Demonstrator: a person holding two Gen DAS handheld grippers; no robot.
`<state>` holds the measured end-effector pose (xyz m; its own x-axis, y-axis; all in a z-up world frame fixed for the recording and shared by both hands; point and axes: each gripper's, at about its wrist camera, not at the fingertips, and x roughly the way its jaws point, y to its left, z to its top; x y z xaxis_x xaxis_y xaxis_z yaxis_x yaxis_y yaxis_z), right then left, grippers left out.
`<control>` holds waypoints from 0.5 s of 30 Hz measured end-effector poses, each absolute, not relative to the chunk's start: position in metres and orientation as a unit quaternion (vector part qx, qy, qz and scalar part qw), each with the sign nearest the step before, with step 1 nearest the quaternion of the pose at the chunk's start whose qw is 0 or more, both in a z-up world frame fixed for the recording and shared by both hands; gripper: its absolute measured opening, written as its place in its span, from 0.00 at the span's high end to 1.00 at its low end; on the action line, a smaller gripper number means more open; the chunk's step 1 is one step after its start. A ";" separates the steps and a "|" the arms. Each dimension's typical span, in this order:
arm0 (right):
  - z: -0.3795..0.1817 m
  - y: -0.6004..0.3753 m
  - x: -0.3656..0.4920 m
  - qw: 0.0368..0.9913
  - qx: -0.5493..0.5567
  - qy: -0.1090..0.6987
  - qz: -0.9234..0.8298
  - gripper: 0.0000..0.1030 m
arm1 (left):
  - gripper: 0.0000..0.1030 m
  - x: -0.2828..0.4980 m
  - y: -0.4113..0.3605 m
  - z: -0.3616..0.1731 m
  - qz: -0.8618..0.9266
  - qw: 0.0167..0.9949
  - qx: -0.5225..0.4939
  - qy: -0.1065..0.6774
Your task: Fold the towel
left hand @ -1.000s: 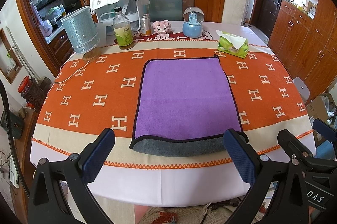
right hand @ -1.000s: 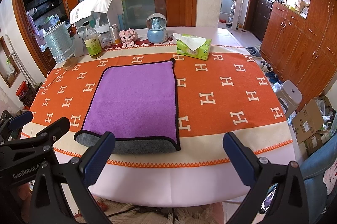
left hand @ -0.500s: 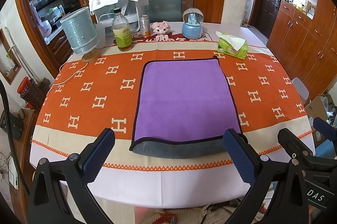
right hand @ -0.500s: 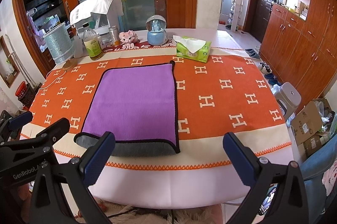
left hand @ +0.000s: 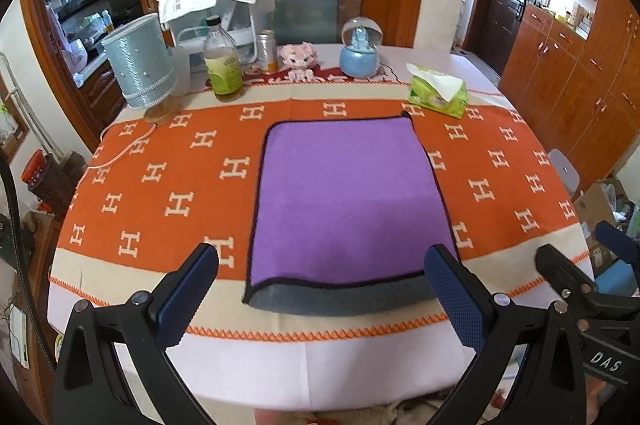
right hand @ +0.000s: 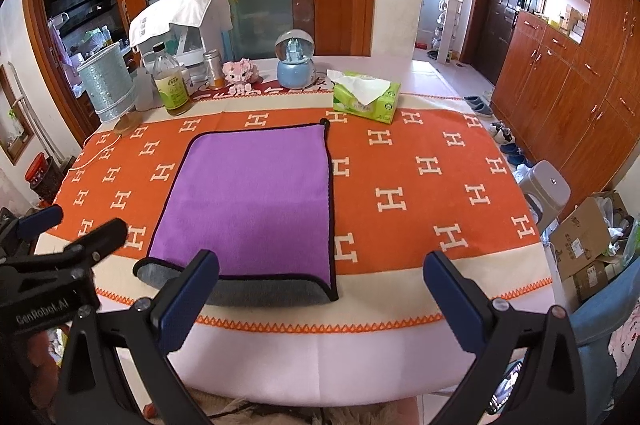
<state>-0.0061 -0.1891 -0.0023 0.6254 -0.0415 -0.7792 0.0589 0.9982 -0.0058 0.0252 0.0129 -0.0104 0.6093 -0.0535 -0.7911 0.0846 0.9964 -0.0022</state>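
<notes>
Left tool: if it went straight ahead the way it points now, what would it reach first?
Probably the purple towel lying on the table: the open left tool points at its near grey edge, with nothing between. Depth is hard to judge.

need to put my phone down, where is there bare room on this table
Bare orange cloth lies right of the purple towel, in front of the tissue pack, and left of the towel. The back left is crowded: lamp, bottle, snow globe.
</notes>
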 end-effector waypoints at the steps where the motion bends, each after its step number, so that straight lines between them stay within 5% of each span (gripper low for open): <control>1: -0.003 -0.189 -0.005 0.903 0.005 0.429 -0.032 0.01 | 0.01 0.027 0.016 -0.011 -0.037 0.898 0.018 0.438; 15: -0.047 -0.191 0.024 0.892 -0.021 0.452 -0.021 0.05 | 0.01 0.061 0.055 -0.060 -0.057 0.885 0.011 0.462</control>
<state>0.0237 -0.1912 -0.0469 0.5911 -0.0567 -0.8046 0.0195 0.9982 -0.0561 0.0609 0.0555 -0.0597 0.5660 -0.0902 -0.8195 0.1099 0.9934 -0.0334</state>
